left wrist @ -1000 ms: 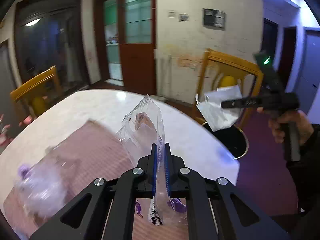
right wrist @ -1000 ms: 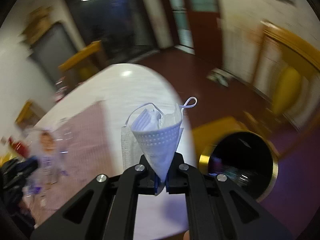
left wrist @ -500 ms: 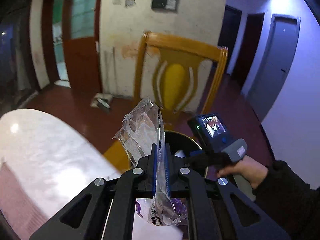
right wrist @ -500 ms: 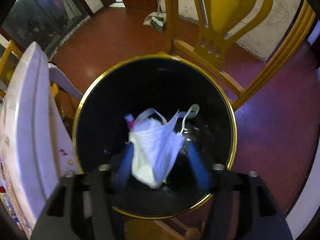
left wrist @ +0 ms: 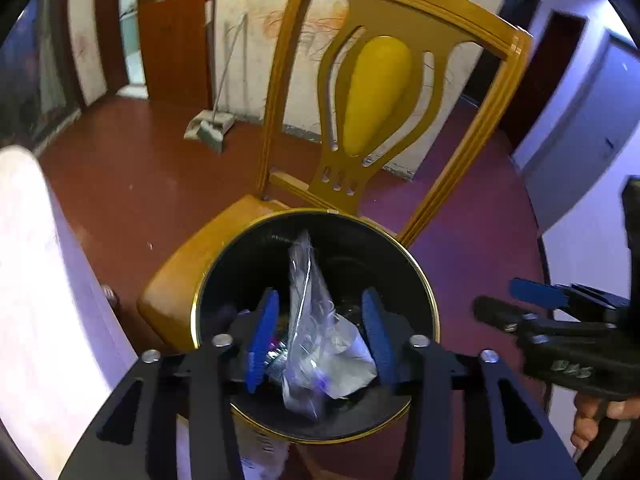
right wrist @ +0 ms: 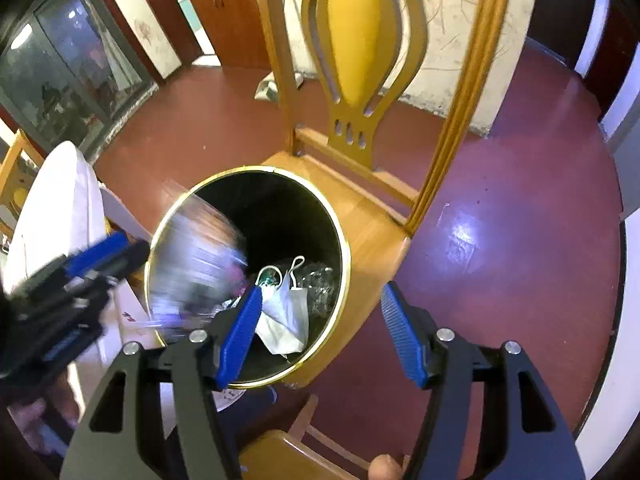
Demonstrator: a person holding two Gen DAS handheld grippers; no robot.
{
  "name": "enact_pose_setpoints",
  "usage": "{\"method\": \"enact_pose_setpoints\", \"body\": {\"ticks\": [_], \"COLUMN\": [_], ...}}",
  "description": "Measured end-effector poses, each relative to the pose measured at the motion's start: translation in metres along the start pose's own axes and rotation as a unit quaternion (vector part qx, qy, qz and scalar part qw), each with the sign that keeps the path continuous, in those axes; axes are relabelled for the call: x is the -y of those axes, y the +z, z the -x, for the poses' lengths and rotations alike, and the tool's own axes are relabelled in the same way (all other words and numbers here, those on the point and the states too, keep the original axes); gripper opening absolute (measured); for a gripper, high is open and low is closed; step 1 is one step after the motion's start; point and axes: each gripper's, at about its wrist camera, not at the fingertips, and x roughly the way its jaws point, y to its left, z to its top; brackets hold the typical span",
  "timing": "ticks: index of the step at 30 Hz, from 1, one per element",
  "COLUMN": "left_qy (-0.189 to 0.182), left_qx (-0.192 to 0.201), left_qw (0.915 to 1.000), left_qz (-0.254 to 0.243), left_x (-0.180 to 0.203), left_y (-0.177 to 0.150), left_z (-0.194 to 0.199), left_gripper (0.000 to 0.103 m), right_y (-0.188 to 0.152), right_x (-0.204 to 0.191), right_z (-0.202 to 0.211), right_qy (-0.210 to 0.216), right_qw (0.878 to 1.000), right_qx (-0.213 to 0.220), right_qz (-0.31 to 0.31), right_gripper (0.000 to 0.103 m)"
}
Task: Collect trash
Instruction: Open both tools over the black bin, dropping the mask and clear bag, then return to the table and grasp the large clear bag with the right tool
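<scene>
Both tongs hang spread above the black bin [right wrist: 280, 216]: left tongs [left wrist: 318, 336], jaws just opening, release the plastic wrapper [left wrist: 316, 320]; right tongs [right wrist: 320, 332] have dropped the face mask [right wrist: 286, 312].

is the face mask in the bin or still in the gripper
In the bin. The face mask lies inside the black bin among other trash, and the right gripper stands open above it, nothing between its pads.

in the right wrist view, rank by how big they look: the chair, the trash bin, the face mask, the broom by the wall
1. yellow chair
2. trash bin
3. face mask
4. broom head

The mask and the broom head look close in size, and the broom stands much farther from the camera, so that last pair is unsure.
</scene>
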Motion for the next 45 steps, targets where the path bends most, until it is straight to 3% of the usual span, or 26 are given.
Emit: {"method": "enact_pose_setpoints", "body": {"ticks": [1, 3, 7, 9, 12, 16, 18, 21, 24, 30, 33, 37, 40, 43, 45], "left_qy": [-0.005, -0.004, 0.002, 0.020, 0.053, 0.100, 0.134, 0.199, 0.268, 0.407, 0.435, 0.425, 0.416, 0.400, 0.383], "left_qx": [0.003, 0.013, 0.064, 0.095, 0.142, 0.196, 0.207, 0.226, 0.236, 0.216, 0.210, 0.226, 0.223, 0.216, 0.212], "left_qw": [1.0000, 0.9999, 0.9979, 0.9952, 0.9884, 0.9743, 0.9661, 0.9465, 0.9198, 0.8566, 0.8327, 0.8068, 0.8047, 0.8177, 0.8319], "left_qz": [0.005, 0.005, 0.004, -0.005, 0.003, 0.048, 0.076, 0.115, 0.163, 0.233, 0.271, 0.342, 0.360, 0.353, 0.341], "left_x": [0.001, 0.003, 0.002, -0.003, -0.018, -0.055, -0.077, -0.107, -0.134, -0.170, -0.187, -0.216, -0.226, -0.230, -0.232], "left_y": [-0.001, 0.000, -0.002, -0.010, -0.029, -0.073, -0.099, -0.141, -0.195, -0.305, -0.354, -0.409, -0.421, -0.417, -0.414], "left_z": [0.002, 0.010, 0.052, 0.080, 0.129, 0.204, 0.236, 0.285, 0.335, 0.403, 0.425, 0.448, 0.445, 0.436, 0.428], "left_gripper": [0.053, 0.069, 0.075, 0.087, 0.095, 0.097, 0.097, 0.097, 0.097, 0.097, 0.097, 0.097, 0.097, 0.097, 0.097], "right_y": [0.000, 0.003, 0.004, 0.005, 0.004, -0.006, -0.015, -0.037, -0.067, -0.137, -0.173, -0.197, -0.215, -0.233, -0.238], "right_x": [0.000, -0.001, -0.019, -0.032, -0.063, -0.122, -0.168, -0.233, -0.308, -0.428, -0.482, -0.531, -0.566, -0.596, -0.610], "right_z": [0.004, 0.012, 0.036, 0.048, 0.064, 0.083, 0.095, 0.114, 0.133, 0.155, 0.160, 0.156, 0.143, 0.127, 0.113], "right_qy": [-0.001, 0.002, 0.022, 0.035, 0.061, 0.110, 0.145, 0.193, 0.240, 0.306, 0.302, 0.290, 0.277, 0.248, 0.237], "right_qw": [1.000, 1.000, 0.999, 0.997, 0.994, 0.984, 0.974, 0.954, 0.924, 0.860, 0.835, 0.812, 0.789, 0.783, 0.781], "right_qx": [0.004, 0.015, 0.044, 0.058, 0.077, 0.097, 0.104, 0.106, 0.105, 0.079, 0.074, 0.080, 0.073, 0.063, 0.050], "right_qz": [-0.001, -0.004, 0.010, 0.020, 0.045, 0.096, 0.139, 0.203, 0.278, 0.401, 0.454, 0.501, 0.544, 0.567, 0.575], "right_gripper": [0.062, 0.064, 0.064, 0.064, 0.065, 0.065, 0.065, 0.065, 0.073, 0.078, 0.078, 0.084, 0.088, 0.089, 0.089]}}
